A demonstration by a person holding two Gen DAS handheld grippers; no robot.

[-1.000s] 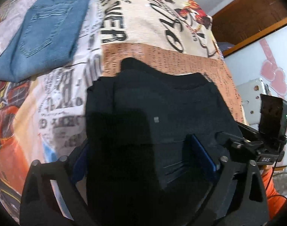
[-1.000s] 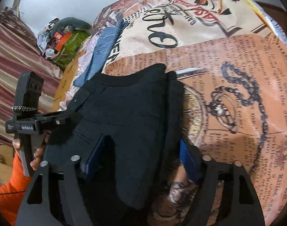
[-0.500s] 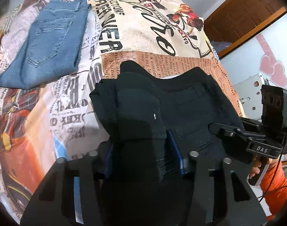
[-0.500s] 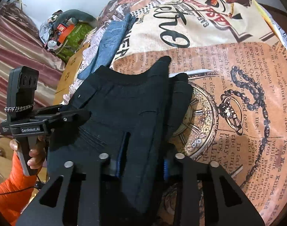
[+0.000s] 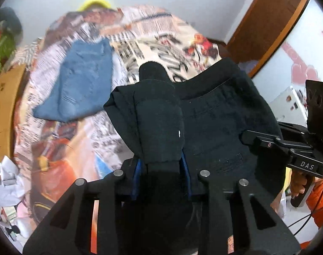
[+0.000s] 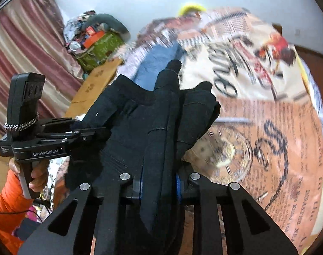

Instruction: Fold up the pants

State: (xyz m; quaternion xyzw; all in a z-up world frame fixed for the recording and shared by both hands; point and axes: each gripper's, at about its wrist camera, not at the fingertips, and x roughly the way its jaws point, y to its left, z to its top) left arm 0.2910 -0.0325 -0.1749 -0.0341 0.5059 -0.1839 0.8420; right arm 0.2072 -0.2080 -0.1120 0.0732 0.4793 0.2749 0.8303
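The black pants (image 5: pixel 214 116) hang bunched and lifted off the printed bed cover (image 5: pixel 140 27), held between both grippers. My left gripper (image 5: pixel 161 165) has a thick fold of the cloth between its blue pads, and its jaws are still closing on it. In the right wrist view the pants (image 6: pixel 136 131) rise as a ridge through my right gripper (image 6: pixel 159 182). Its jaws are also closing, with the pads pressed on the fabric. The pants' lower part is hidden under the gripper bodies.
Folded blue jeans (image 5: pixel 83 80) lie on the far left of the bed. A cardboard sheet (image 5: pixel 4 110) stands at the left edge, with a green bag of clutter (image 6: pixel 97 44) and a striped curtain (image 6: pixel 23 42) behind it. A hand in an orange sleeve (image 6: pixel 4 193) holds the left gripper.
Both grippers went from wide open around the pants to closed on folds of them. Both then rose, lifting the black cloth off the bed, so the far wall came into view.
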